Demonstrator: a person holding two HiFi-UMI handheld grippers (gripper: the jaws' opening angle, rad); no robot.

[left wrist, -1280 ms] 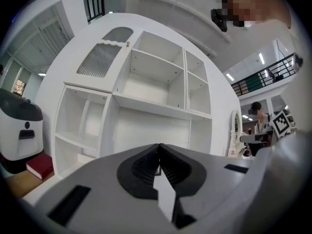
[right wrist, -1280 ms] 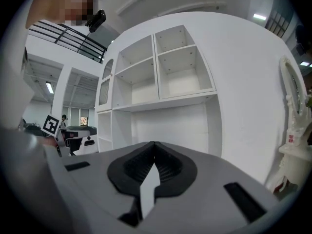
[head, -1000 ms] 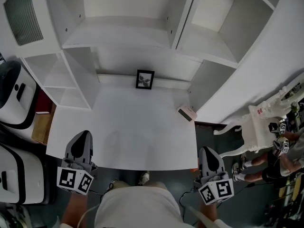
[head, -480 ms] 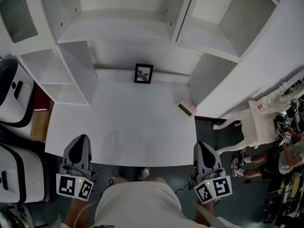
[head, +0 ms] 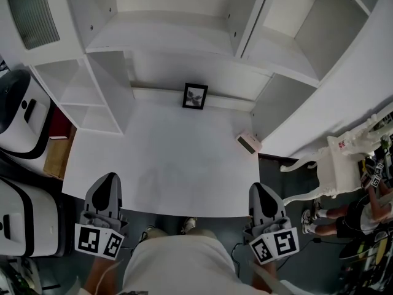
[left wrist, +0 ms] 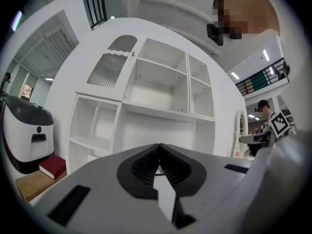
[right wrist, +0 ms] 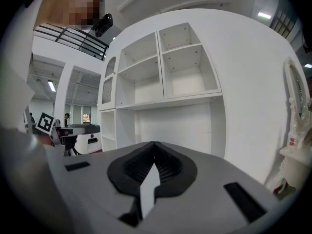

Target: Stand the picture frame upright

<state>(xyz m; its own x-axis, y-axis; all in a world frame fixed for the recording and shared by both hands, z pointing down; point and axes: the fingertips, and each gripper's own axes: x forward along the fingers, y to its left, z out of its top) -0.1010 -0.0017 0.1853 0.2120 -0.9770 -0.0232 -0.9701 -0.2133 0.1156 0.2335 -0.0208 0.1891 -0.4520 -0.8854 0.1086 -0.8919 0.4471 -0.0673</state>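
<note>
Bright, even overhead light on the white counter (head: 159,165), soft faint shadows; both gripper views bend strongly and darken at their round edges

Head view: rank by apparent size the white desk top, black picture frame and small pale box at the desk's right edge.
1. White desk top, by far.
2. Black picture frame and small pale box look alike; the box is nearer the camera, so unranked.
</note>
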